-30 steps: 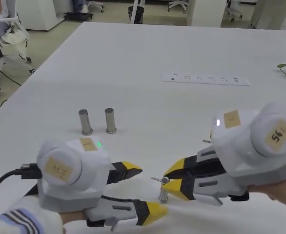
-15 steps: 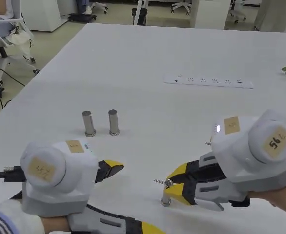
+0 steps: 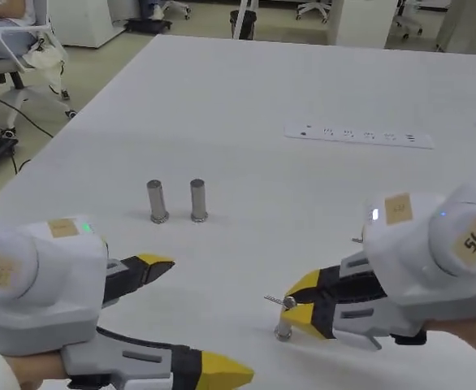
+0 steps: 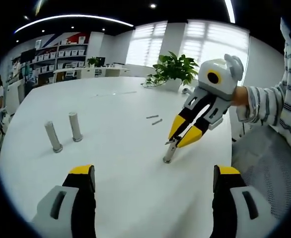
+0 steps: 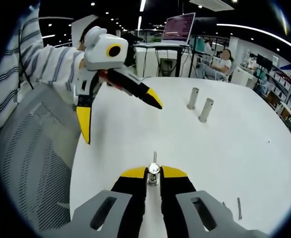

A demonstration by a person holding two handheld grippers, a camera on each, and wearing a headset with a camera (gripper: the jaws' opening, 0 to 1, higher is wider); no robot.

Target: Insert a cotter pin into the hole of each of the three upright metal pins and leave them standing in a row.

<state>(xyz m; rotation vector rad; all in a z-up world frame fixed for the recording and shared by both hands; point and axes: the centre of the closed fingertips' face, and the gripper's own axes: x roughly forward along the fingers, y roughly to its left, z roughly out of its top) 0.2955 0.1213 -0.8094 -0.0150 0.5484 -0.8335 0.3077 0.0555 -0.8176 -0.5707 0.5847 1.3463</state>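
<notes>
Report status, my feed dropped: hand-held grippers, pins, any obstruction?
Right hand-held gripper shut on cotter pin at top of near metal pin. Left hand-held gripper open, apart. Two far metal pins upright, bare. Nothing blocking.

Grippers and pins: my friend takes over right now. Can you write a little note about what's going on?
Right gripper: shut on a cotter pin at the top of the near metal pin; I can't tell if it's through the hole.
Left gripper: open, holding nothing.
The two far metal pins stand side by side, no cotter pins seen in them.
Likely loose cotter pins lie on the table.
Left: finish this pin, do the other two, line up all three.
</notes>
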